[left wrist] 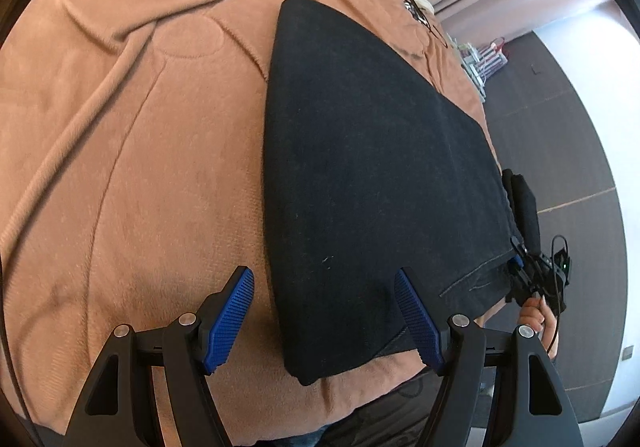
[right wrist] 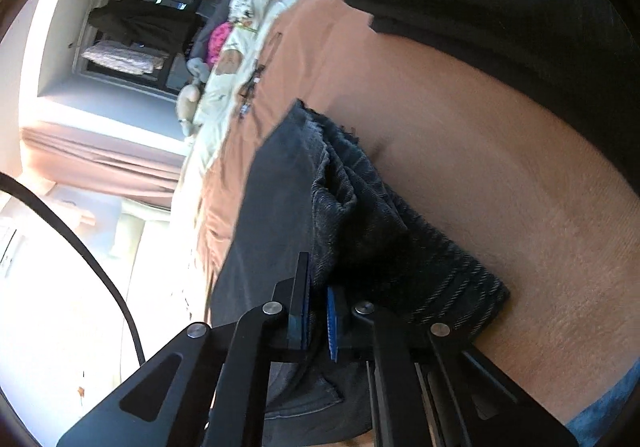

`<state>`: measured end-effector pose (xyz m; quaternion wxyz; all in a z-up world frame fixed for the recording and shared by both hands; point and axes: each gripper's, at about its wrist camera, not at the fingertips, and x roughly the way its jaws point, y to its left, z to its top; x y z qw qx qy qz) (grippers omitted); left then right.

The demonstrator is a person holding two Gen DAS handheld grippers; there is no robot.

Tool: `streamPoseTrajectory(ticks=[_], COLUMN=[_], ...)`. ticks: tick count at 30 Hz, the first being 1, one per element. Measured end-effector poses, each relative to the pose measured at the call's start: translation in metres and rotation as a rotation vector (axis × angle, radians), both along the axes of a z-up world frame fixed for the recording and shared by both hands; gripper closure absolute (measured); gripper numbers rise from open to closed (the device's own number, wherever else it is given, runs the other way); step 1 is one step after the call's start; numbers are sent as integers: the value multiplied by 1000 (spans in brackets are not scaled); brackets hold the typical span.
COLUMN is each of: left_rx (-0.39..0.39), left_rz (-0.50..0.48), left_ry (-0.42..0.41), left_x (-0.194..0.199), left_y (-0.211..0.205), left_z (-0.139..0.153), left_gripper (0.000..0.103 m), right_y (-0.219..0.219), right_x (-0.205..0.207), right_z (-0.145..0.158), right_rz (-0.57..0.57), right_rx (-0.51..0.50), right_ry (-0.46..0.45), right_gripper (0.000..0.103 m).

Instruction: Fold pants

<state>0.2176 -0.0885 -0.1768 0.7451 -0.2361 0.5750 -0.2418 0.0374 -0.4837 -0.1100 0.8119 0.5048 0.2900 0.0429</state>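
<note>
The black pants (left wrist: 368,175) lie folded lengthwise on the orange-brown blanket (left wrist: 132,151). My left gripper (left wrist: 324,315) is open above the near end of the pants, its blue pads (left wrist: 232,319) straddling their left edge. My right gripper (right wrist: 318,311) is shut on the pants (right wrist: 360,215) at a bunched denim edge and holds it up off the blanket (right wrist: 500,183). In the left wrist view the right gripper (left wrist: 536,271) shows at the pants' right edge.
The bed's edge runs along the right, with dark floor (left wrist: 560,135) beyond it. Light clothes and a pink item (right wrist: 220,39) lie at the bed's far end. A black cable (right wrist: 80,243) crosses the right wrist view.
</note>
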Motion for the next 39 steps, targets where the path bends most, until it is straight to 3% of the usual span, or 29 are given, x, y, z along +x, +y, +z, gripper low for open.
streamPoseTrajectory(ticks=[2, 3, 4, 5, 6, 7, 8, 12, 20, 28, 30, 32, 36, 39], left_rx=[-36, -53, -56, -46, -47, -54, -65, -85, -107, -78, -74, -65, -63, -60], left_rz=[31, 47, 62, 73, 80, 91, 96, 93, 93, 61, 63, 65, 77, 75], left_ry=[11, 11, 8, 10, 24, 32, 28, -16, -32, -17, 12, 28, 18, 6], left_x=[2, 3, 3, 4, 5, 5, 4, -1, -13, -16, -13, -10, -4, 3], left_y=[4, 6, 8, 9, 9, 10, 11, 17, 34, 35, 35, 34, 40, 42], left_z=[-4, -6, -7, -8, -10, -11, -9, 6, 15, 9, 4, 1, 2, 5], left_gripper=[29, 34, 42, 65, 73, 76, 86, 93, 94, 92, 88, 81, 52, 48], right_y=[4, 6, 9, 11, 12, 14, 16, 25, 27, 17, 14, 14, 12, 9], right_x=[-2, -4, -6, -8, -9, -10, -12, -17, -41, -35, -32, -30, -34, -36], right_z=[6, 11, 16, 21, 22, 25, 29, 34, 27, -19, -29, -28, -23, -30], right_rz=[1, 1, 2, 4, 9, 14, 19, 23, 4, 9, 9, 8, -6, 0], right_rx=[-27, -37, -47, -54, -58, -65, -76, -99, -99, -110, -86, -84, -81, -53], right_ry=[-15, -27, -38, -49, -57, -66, -74, -89, -83, 54, 78, 81, 60, 56], right_gripper=[100, 101, 101, 101, 101, 101, 101, 102, 102, 99, 98, 90, 40, 39])
